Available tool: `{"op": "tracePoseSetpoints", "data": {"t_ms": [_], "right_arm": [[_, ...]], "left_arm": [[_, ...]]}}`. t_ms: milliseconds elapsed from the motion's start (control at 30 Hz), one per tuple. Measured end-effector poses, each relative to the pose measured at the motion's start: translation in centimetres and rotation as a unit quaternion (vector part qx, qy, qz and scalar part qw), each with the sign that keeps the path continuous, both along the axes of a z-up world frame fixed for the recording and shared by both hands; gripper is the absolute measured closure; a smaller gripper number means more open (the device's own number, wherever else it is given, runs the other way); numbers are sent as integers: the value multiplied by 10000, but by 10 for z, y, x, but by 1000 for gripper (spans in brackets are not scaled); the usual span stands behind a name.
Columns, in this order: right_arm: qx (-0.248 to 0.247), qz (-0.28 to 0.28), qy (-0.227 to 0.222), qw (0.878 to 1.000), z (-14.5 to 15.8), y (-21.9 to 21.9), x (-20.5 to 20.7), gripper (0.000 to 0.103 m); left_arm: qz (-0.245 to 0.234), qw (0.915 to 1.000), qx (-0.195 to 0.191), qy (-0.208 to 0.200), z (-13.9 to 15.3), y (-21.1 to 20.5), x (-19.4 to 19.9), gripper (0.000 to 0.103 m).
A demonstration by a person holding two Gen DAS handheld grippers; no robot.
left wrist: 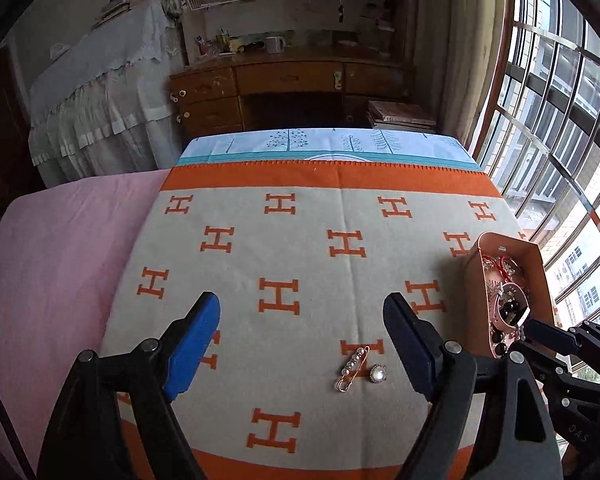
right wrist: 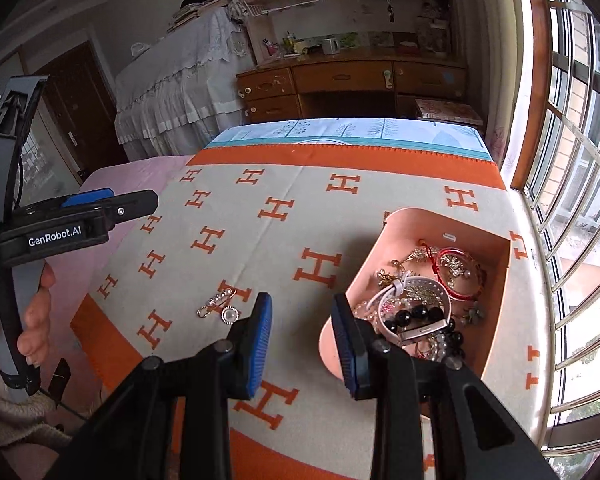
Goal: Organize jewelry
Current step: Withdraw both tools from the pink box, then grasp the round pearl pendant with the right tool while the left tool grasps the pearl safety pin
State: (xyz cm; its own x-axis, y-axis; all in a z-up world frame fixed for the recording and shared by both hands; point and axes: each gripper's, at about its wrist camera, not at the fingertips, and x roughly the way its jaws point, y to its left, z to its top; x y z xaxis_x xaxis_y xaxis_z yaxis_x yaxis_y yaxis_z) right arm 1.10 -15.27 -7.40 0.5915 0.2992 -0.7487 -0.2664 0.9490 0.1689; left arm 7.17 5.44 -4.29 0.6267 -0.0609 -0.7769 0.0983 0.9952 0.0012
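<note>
A pearl safety-pin brooch point(left wrist: 353, 368) point(right wrist: 216, 302) and a round pearl brooch point(left wrist: 377, 373) point(right wrist: 230, 315) lie side by side on the H-patterned blanket point(left wrist: 300, 240). My left gripper point(left wrist: 302, 302) hangs wide open above them, empty; from the right wrist it shows side-on point(right wrist: 140, 202), held by a hand point(right wrist: 32, 312). A pink box point(right wrist: 440, 216) point(left wrist: 480, 300) holds several pieces, among them a white strap point(right wrist: 412, 292), black beads point(right wrist: 416, 314) and a red bracelet point(right wrist: 456, 276). My right gripper point(right wrist: 302, 304) is partly open, empty, just left of the box's near rim.
The blanket covers a bed with a pink sheet point(left wrist: 60, 260) to the left. A barred window point(right wrist: 572, 200) runs along the right edge, close behind the box. A wooden desk point(left wrist: 292, 80) and a cloth-covered piece of furniture point(left wrist: 100, 92) stand beyond the bed's far end.
</note>
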Motion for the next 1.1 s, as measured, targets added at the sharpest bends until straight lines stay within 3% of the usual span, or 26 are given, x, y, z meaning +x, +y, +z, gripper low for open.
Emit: {"op": "tracePoseSetpoints", "data": {"t_ms": [200, 400, 867, 967, 1100], "right_arm": [[-331, 682, -45, 9971, -14, 48, 0, 72], [-729, 1291, 135, 9889, -55, 89, 13, 72], [-968, 1587, 299, 9821, -92, 104, 34, 72], [-971, 1573, 253, 9824, -92, 101, 34, 82], [-883, 1571, 249, 9833, -92, 95, 32, 84]], "left_arm": [[27, 9993, -106, 364, -37, 23, -2, 21], [26, 9975, -232, 668, -69, 35, -4, 21], [23, 9948, -341, 964, -99, 46, 2, 21], [-45, 9946, -319, 984, -100, 41, 3, 21], [-318, 9943, -201, 1002, -101, 30, 0, 21]]}}
